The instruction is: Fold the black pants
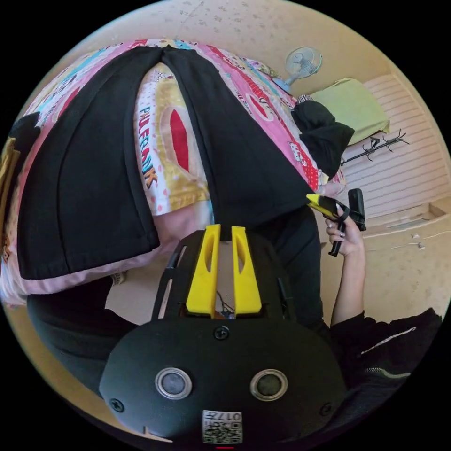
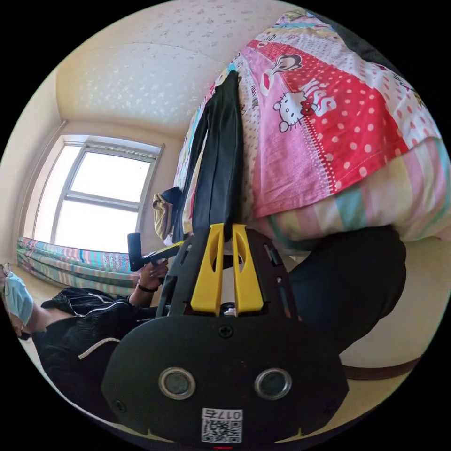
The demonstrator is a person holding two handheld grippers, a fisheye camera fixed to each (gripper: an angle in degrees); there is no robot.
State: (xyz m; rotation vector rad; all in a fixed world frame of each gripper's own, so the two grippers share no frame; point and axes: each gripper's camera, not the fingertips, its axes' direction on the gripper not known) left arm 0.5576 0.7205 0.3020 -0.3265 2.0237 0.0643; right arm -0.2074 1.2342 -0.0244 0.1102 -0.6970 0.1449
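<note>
Lay spread over a bed point(image 1: 164, 155) under a bright patchwork cartoon quilt, the black pants point(image 1: 84, 178), legs fanning toward 6 o'clock, a heap of dark cloth point(image 1: 324, 134) at 2 o'clock and a fan point(image 1: 300, 63) by the speckled cream wall. Nipped one hem corner at 3 o'clock, the right gripper point(image 1: 317, 203), held by a hand point(image 1: 347, 232). Stood narrowly parted by the other hem, the left gripper point(image 1: 224, 230) jaws, grip impossible to tell.

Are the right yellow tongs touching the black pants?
Touching. In the left gripper view, the right tongs meet the hem corner of the black pants on the bed. Whether both jaws press on it is unclear.
</note>
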